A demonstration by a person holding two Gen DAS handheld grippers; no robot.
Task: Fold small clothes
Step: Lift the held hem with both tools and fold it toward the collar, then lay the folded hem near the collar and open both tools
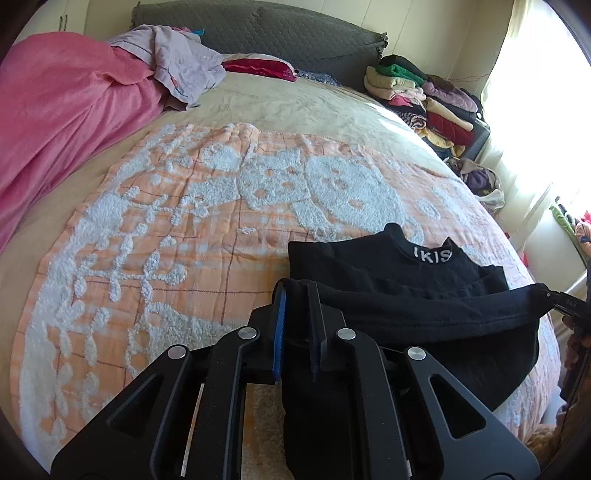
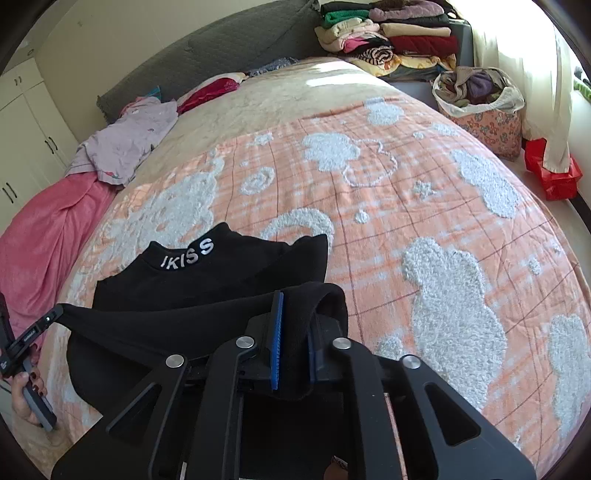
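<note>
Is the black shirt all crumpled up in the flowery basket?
No, the black shirt lies on the orange blanket, while the flowery basket sits beside the bed holding other clothes.

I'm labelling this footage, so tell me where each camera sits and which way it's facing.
Left wrist: on the left gripper, looking down across the bed at the black top; the right gripper's tip shows far right.
Right wrist: on the right gripper, looking down across the bed; the left hand shows lower left.
Shared: the black top, clamped by both grippers, the orange blanket, and the folded clothes pile.
</note>
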